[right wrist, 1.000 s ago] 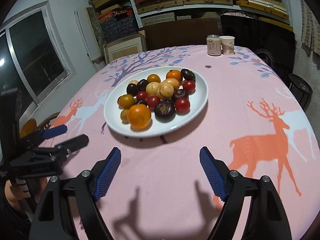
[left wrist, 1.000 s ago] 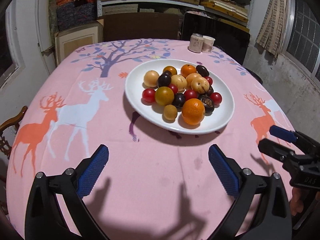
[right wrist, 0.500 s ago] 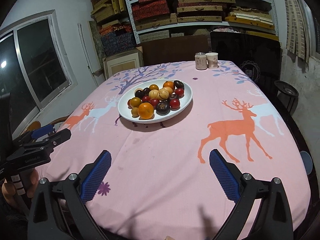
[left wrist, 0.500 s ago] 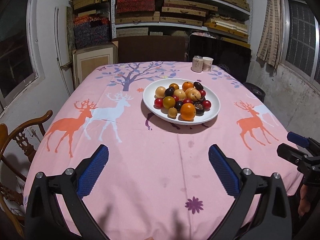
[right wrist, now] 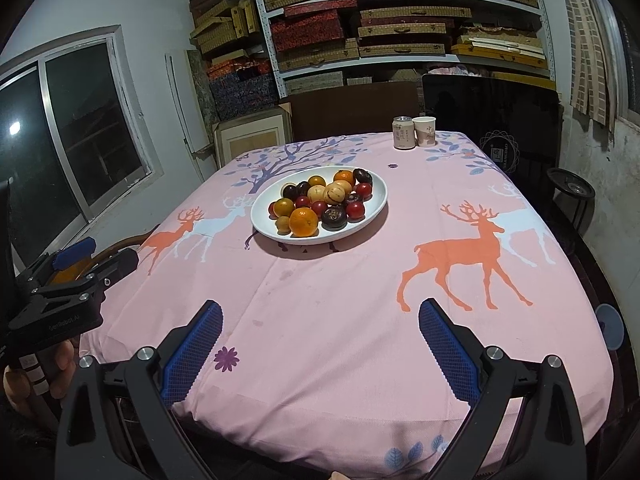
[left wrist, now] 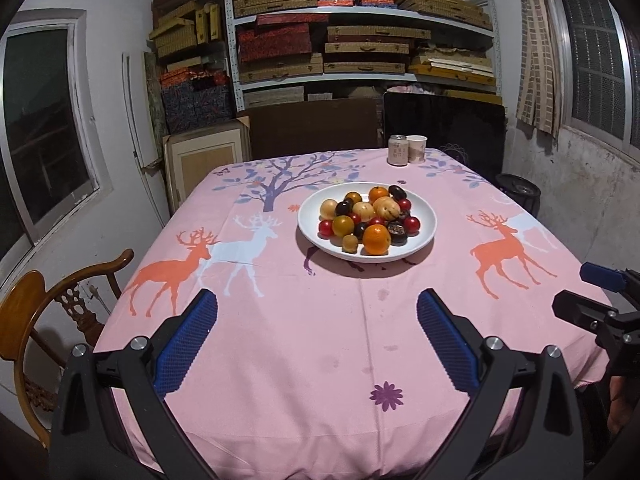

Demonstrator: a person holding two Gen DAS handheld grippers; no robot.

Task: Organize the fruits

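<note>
Hovering: both hand-held grippers hung over the near edge of the table, well apart from the fruit.
Left gripper (left wrist: 316, 336): black frame, blue ribbed pads, jaws spread wide and holding nothing.
Right gripper (right wrist: 318, 346): same build, jaws also spread wide and bare.
Fruit: a heaped pile of small round fruits (left wrist: 370, 218) lay in a wide shallow white ceramic plate (left wrist: 426, 236) near the middle of the pink deer-print tablecloth (left wrist: 280, 320).
Pile make-up: a bright orange tangerine (left wrist: 376, 239) sat at the near side, with red cherry-sized fruits, dark purple ones and pale yellow ones crowded behind it.
Far end: a pale drinks can (left wrist: 398, 151) and a white paper cup (left wrist: 417, 149) stood just beside each other, well apart from the plate.
Step in hand: by my reading no fruit was gripped and nothing lay off the plate; whether sorting was finished or not begun could not be told.
Next move: if sorting was to come, one gripper would need to travel forward to the plate and narrow its jaws on a single outer fruit, likely the tangerine, without nudging its neighbours into rolling.
Hidden: fruits low in the heap were covered by those on top, and no second container for sorting showed in either view.
Hard to make out: the dark fruits might have been plums or mangosteens; at this range I could not say.
Cut off: the carved wooden chair (left wrist: 44, 308) at the left edge showed only in part.
</note>
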